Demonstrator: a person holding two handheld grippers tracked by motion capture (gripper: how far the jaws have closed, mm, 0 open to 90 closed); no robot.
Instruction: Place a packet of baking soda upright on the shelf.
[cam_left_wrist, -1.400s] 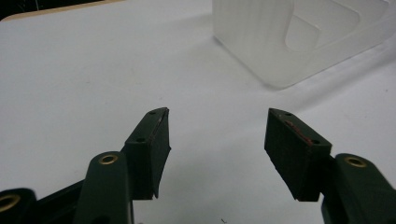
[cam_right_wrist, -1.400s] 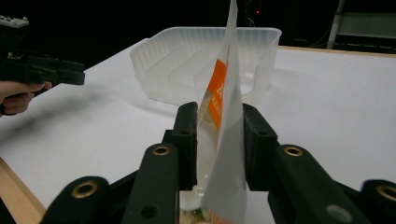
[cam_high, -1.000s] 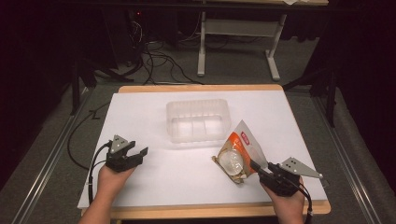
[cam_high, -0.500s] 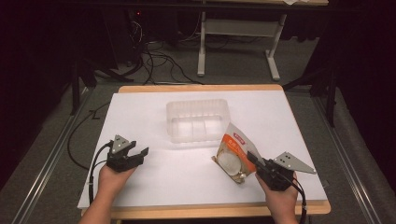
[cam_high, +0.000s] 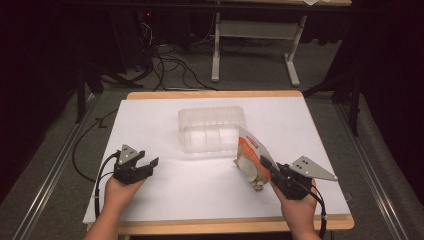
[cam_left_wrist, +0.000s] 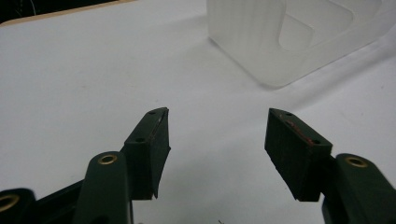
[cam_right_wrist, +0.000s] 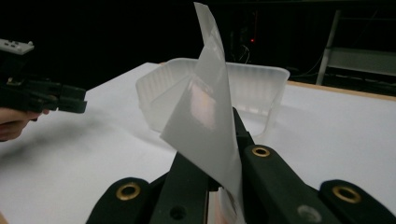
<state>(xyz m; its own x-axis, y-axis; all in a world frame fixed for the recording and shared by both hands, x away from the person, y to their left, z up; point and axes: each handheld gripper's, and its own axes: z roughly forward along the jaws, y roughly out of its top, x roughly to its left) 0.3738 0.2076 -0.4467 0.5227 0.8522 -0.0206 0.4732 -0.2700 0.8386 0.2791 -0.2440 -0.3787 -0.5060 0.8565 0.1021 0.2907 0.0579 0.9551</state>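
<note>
Packet (cam_high: 250, 159) between right gripper's (cam_high: 267, 167) jaws

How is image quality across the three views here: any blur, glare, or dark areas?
High view: white table evenly lit, surroundings very dark, clear bin low in contrast. Left gripper view: the left tool sharp, bin slightly soft, no harsh glare. Right gripper view: the packet in the right tool is close and soft, background black.
</note>
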